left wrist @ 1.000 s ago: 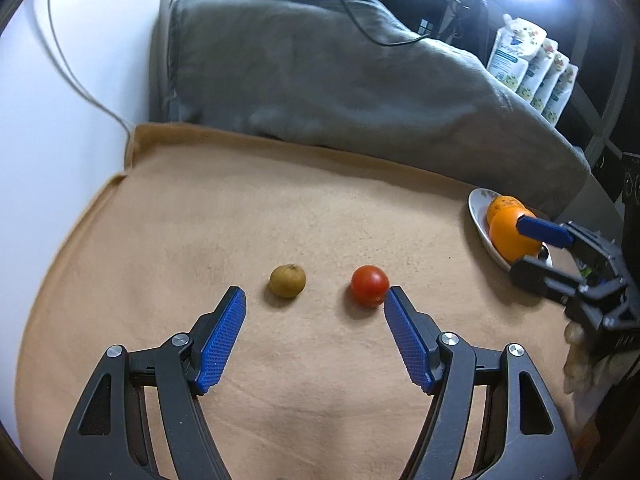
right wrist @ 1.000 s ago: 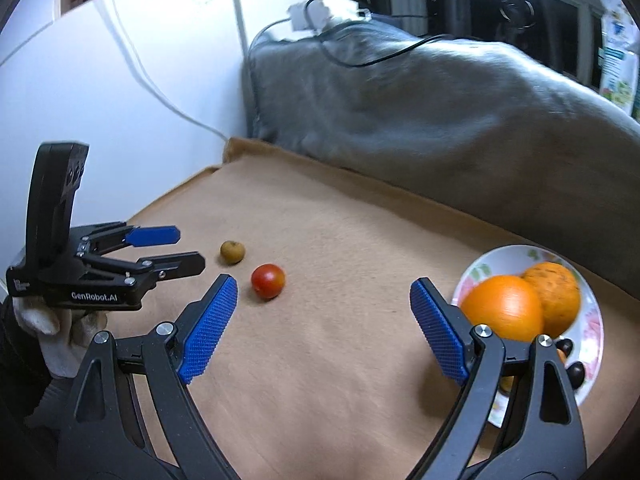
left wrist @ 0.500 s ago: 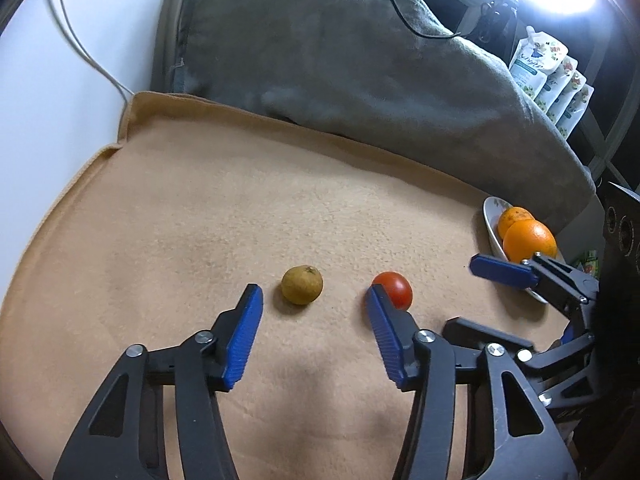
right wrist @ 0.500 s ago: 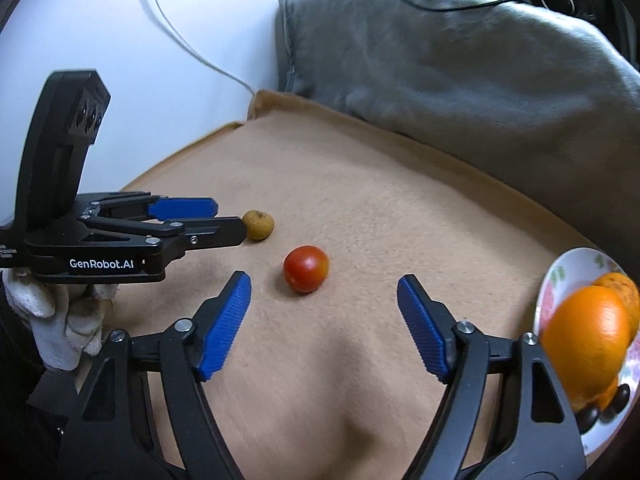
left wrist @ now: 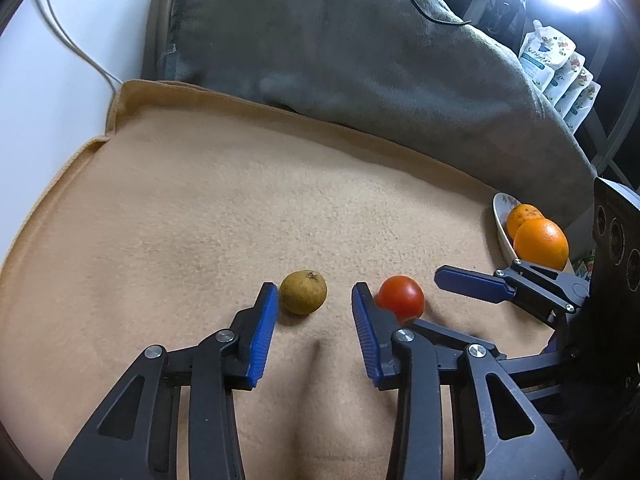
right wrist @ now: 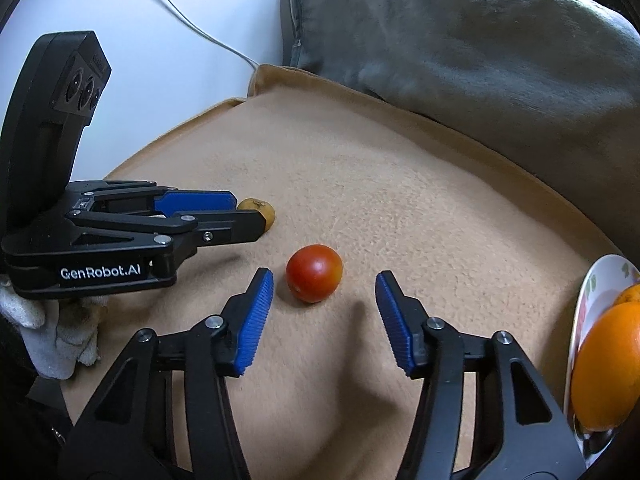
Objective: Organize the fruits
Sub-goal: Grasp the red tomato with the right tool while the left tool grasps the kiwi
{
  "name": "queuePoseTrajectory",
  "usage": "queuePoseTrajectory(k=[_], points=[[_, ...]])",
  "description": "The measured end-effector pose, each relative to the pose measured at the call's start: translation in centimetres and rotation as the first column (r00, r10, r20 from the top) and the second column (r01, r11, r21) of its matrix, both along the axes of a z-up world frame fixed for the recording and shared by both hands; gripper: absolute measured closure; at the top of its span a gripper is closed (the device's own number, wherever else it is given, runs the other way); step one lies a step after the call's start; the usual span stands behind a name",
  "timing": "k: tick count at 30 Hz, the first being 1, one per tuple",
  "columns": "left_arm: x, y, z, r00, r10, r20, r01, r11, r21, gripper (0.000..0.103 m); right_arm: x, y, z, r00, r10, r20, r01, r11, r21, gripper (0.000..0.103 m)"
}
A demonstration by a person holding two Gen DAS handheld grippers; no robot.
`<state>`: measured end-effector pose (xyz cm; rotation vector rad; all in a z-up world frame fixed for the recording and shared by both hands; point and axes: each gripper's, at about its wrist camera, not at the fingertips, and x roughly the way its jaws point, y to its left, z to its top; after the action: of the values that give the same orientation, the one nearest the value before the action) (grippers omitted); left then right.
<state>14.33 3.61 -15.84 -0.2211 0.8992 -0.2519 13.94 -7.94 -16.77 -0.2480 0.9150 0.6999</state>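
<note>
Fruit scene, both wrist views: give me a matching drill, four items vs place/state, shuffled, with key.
Column 1:
1. brown fruit
2. tomato
3. oranges
4. grey blanket

Column 2:
A. on the plate at the right edge of the tan blanket
B. bunched up behind the tan blanket
C. ahead of the open left gripper, near its tips
D. ahead of the open right gripper, between the lines of its jaws

Pairs: 1-C, 2-D, 3-A, 4-B
</note>
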Motion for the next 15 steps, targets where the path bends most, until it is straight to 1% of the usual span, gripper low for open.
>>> queuePoseTrajectory(k=[8, 10, 15], points=[[0.3, 0.0, -0.4, 1.000, -0.002, -0.008, 0.002, 1.000, 0.009, 0.074, 0.7, 0.8, -0.8, 1.000, 0.007, -0.010, -0.007, 1.000, -0.015, 0.057], [0.4, 0.1, -0.4, 1.000, 0.002, -0.010, -0.002, 1.000, 0.008, 0.076, 0.9, 1.0, -1.0, 1.000, 0.007, -0.013, -0.007, 1.000, -0.016, 0.061], [0.3, 0.0, -0.5, 1.000, 0.003, -0.008, -0.003, 1.000, 0.012, 0.081, 0.9, 1.5, -1.1, 1.000, 0.007, -0.016, -0.007, 1.000, -0.015, 0.063]])
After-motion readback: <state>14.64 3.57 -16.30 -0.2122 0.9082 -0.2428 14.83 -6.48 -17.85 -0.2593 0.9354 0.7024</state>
